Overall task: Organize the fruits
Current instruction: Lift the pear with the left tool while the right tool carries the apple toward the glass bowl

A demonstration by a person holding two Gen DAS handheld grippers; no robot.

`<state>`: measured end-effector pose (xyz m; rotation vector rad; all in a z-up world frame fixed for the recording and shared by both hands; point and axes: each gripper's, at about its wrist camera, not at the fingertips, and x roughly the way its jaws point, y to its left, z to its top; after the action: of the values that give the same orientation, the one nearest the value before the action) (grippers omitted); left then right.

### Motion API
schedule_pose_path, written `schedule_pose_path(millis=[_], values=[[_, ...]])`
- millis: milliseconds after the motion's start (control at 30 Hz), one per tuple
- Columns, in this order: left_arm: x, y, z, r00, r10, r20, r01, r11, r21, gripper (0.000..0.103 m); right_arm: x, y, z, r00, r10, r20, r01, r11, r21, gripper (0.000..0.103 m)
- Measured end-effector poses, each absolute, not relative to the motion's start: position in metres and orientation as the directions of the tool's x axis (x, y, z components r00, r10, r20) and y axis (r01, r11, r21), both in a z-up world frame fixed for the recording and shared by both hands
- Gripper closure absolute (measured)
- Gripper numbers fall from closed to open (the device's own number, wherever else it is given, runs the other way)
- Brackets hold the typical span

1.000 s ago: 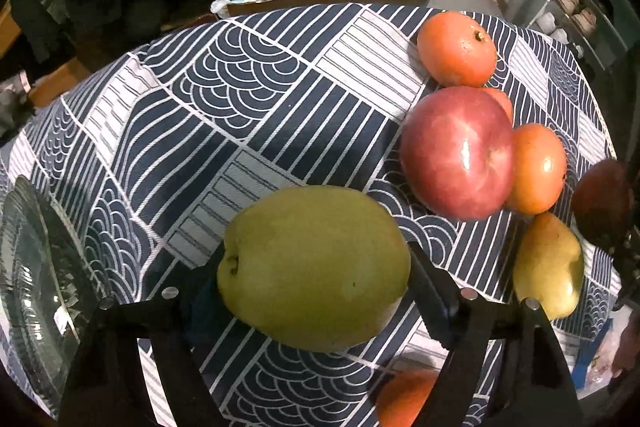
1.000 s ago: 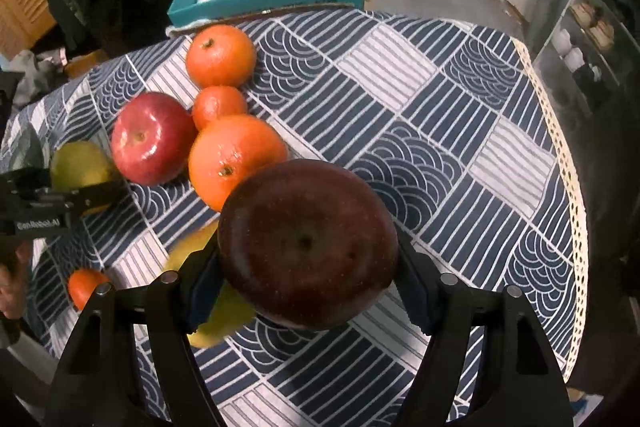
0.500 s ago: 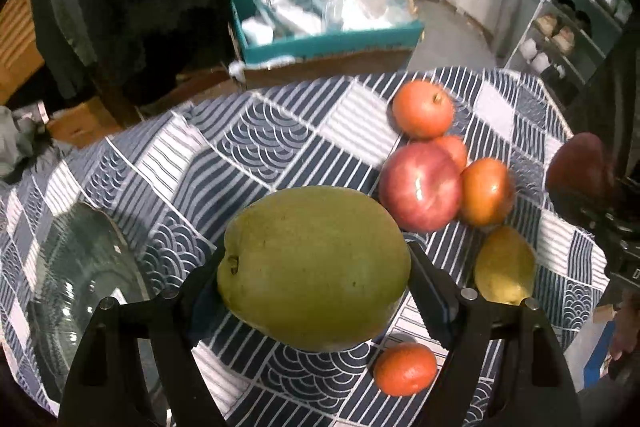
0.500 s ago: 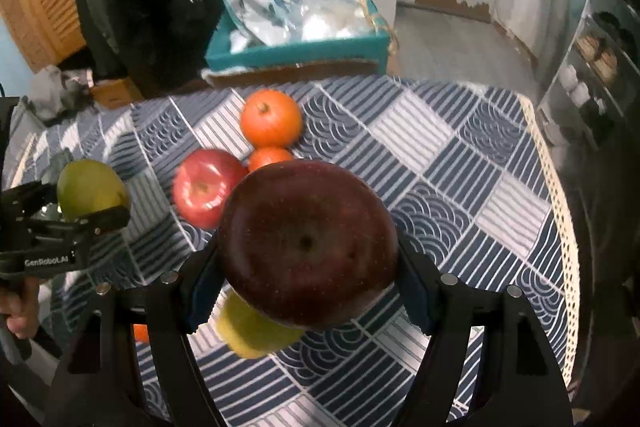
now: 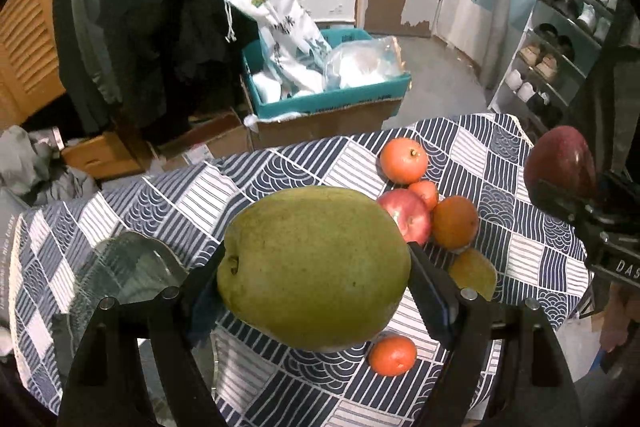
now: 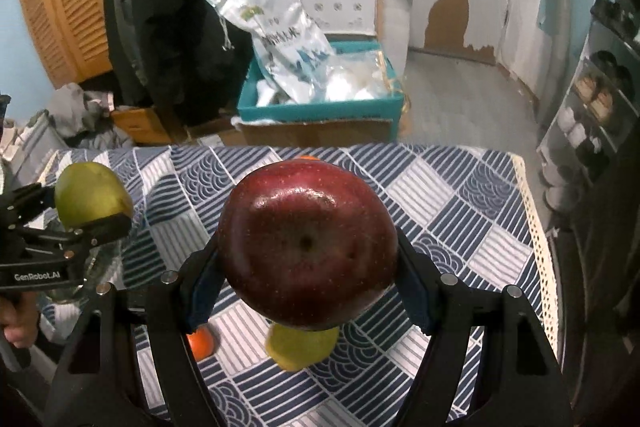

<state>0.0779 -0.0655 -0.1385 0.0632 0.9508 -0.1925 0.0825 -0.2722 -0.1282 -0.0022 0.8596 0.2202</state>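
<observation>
My left gripper [image 5: 316, 279] is shut on a large green pear [image 5: 314, 267], held high above the table. My right gripper [image 6: 306, 267] is shut on a dark red apple [image 6: 308, 245]; the same apple [image 5: 560, 163] shows at the right edge of the left wrist view. On the patterned tablecloth [image 5: 200, 195] lie a red apple [image 5: 406, 213], several oranges [image 5: 403, 161], a yellow-green pear [image 5: 474, 273] and a small orange [image 5: 392, 355]. A clear glass bowl [image 5: 124, 267] sits at the table's left, below my left gripper.
Beyond the table's far edge a teal box [image 5: 324, 99] with white bags rests on cardboard. Dark coats hang at the back left, a shoe rack [image 5: 560, 47] stands at the right. The cloth's lace edge [image 6: 536, 235] marks the table's right side.
Both grippers have risen with their fruit, and both views have tipped up: the table has dropped lower in frame and the room behind has come into view.
</observation>
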Motion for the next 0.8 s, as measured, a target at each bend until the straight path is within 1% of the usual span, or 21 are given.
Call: schedule_pose_path(millis=[433, 800], values=[[0.051, -0.036, -0.099, 0.634, -0.158, -0.757, 0.176, 0.983, -0.057, 0.019, 0.072, -0.244, -0.090, 0.681, 0.242, -0.691, -0.244, 0.965, 0.098, 0.028], [0.035, 0.006, -0.078, 0.672, -0.145, -0.726, 0.112, 0.989, -0.095, 0.019, 0.067, -0.205, -0.065, 0.692, 0.304, -0.655, -0.312, 0.944, 0.108, 0.028]])
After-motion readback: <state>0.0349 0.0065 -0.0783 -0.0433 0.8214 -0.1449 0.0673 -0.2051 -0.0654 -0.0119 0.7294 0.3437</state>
